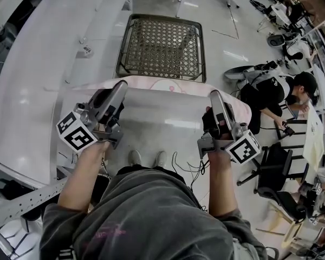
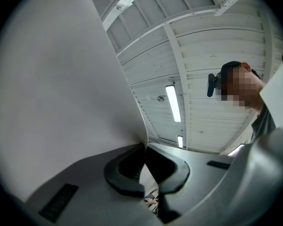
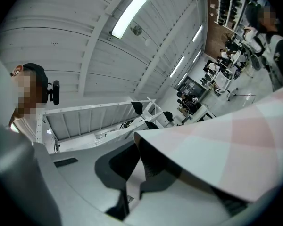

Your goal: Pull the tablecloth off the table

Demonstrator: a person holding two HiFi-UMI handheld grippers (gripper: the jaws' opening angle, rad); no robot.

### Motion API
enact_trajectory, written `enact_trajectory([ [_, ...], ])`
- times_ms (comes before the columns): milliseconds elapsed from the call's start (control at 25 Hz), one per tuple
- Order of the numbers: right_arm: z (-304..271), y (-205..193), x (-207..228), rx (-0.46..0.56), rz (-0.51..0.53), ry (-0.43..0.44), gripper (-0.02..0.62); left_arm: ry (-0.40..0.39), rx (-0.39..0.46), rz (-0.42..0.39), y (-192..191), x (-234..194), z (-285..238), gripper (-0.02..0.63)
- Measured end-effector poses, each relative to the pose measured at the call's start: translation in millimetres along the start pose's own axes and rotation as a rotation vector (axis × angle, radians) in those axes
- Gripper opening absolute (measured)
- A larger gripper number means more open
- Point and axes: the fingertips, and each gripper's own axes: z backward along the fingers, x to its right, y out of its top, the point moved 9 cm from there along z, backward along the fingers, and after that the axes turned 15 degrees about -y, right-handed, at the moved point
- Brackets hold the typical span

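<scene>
Left gripper (image 1: 121, 85): jaws pressed together on cloth (image 1: 162, 118) edge, and the sheet fills the left of its own view (image 2: 61, 79).

Centre: cloth stretched between both grippers in front of person. Mesh table (image 1: 162, 47) beyond shows bare top. Cloth's far edge sits near table's near rim; contact unclear.

Handling, by the look: thin, light and limp, so it drapes and sags and may slip from a pinch. Best hold is on the edge, corners wide apart.

Right gripper (image 1: 214, 95): jaws pinching pink-checked edge (image 3: 226, 145).

Head view looks down; both gripper views share ceiling (image 2: 203, 55).
</scene>
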Motion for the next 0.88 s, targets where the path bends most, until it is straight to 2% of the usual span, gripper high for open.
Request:
enact_trajectory([
  [880,-9.5,-2.4,5.0,-0.036,-0.01,-0.004,0.005,0.023,0.001,0.007,-2.0,-2.1,1.7,0.0],
])
